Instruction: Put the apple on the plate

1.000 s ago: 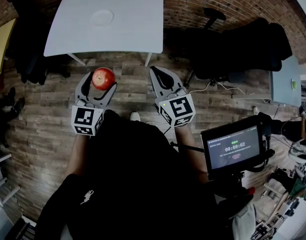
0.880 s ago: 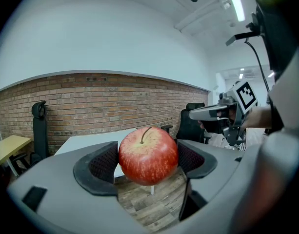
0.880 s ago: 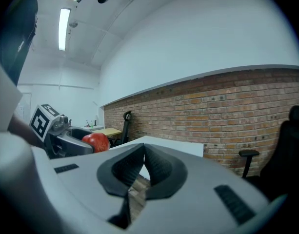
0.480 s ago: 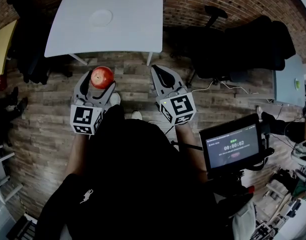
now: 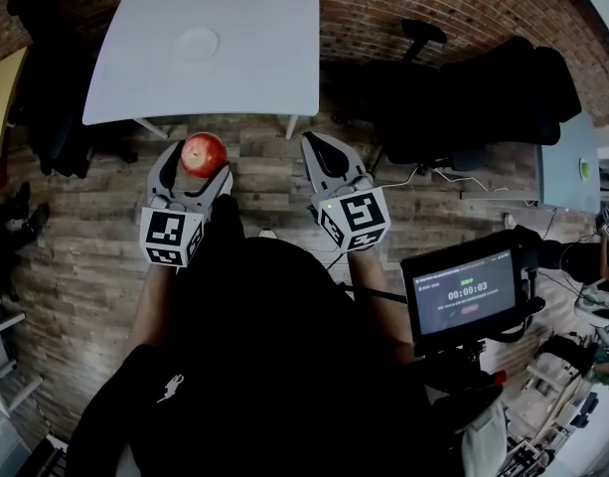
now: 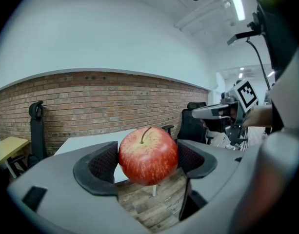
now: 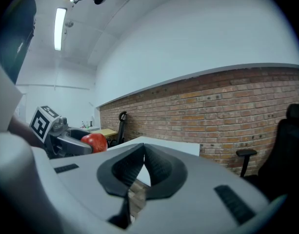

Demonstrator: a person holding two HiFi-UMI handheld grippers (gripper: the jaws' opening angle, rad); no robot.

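Observation:
A red apple with its stem up sits clamped between the jaws of my left gripper, which is shut on it above the wooden floor. The apple also shows at the left of the right gripper view. My right gripper is shut with nothing in it, its pads touching at the tips. A white plate lies on the white table ahead, well beyond both grippers.
Black office chairs stand to the right of the table, and another dark chair at its left. A brick wall runs behind the table. A screen with a timer sits at my lower right.
The table and plate have shifted slightly left and lower in the head view. Both grippers keep their hold and pose; the timer has gone from 00:02 to 00:03.

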